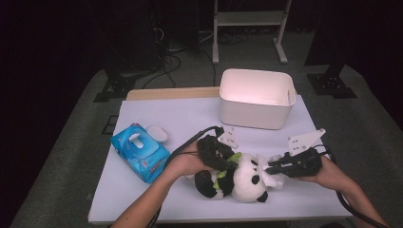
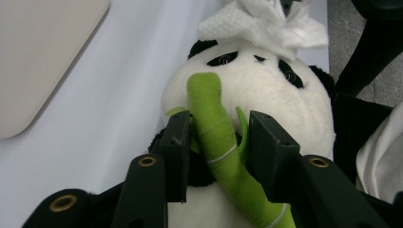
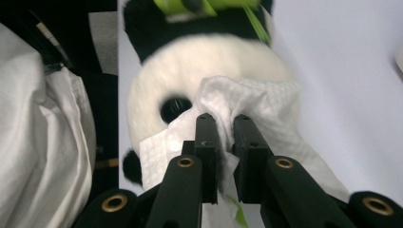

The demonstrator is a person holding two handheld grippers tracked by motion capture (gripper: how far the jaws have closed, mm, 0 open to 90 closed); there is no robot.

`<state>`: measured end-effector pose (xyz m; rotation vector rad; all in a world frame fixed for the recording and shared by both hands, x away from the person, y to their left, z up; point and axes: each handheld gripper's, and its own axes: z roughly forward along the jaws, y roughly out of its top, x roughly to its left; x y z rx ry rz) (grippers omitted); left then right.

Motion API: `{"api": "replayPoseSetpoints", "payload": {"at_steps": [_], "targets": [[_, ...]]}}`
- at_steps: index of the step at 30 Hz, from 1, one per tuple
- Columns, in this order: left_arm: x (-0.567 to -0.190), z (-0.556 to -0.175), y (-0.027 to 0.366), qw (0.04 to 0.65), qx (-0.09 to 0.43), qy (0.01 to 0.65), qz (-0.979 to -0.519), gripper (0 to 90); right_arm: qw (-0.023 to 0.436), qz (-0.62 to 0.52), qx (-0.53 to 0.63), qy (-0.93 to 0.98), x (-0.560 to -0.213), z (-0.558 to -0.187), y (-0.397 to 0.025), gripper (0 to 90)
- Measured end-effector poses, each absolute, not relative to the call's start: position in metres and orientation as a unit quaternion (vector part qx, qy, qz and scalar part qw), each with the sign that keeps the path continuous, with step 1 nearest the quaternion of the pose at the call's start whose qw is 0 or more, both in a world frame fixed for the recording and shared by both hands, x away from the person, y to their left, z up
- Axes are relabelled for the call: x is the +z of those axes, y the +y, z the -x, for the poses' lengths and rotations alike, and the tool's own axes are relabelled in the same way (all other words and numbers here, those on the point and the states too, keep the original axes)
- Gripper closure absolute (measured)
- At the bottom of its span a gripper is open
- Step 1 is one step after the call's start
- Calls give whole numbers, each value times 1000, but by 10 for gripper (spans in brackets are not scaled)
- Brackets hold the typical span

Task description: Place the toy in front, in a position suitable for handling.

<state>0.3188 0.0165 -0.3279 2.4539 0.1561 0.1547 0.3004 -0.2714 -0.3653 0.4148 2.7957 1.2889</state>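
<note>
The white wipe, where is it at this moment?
In the high view the white wipe is at the front right of the table, pressed on the head of the panda toy and pinched by the right tool.

Lab or recording studio, not home. Small white-topped table (image 1: 157,118) on grey carpet (image 1: 71,142), surroundings dark. Black equipment stands (image 1: 119,76), tangled cables (image 1: 166,57) on floor behind, white metal frame legs (image 1: 216,42) at back.
</note>
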Motion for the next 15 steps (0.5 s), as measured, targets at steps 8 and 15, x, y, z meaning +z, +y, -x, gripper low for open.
{"api": "replayPoseSetpoints", "payload": {"at_steps": [8,15], "targets": [[-318,-319,27,353,73,69,-930,531,32,-220,379,898,-394,-299,-326,793],[-315,-318,36,361,79,74,-926,512,34,-269,351,896,-408,-292,-357,732]]}}
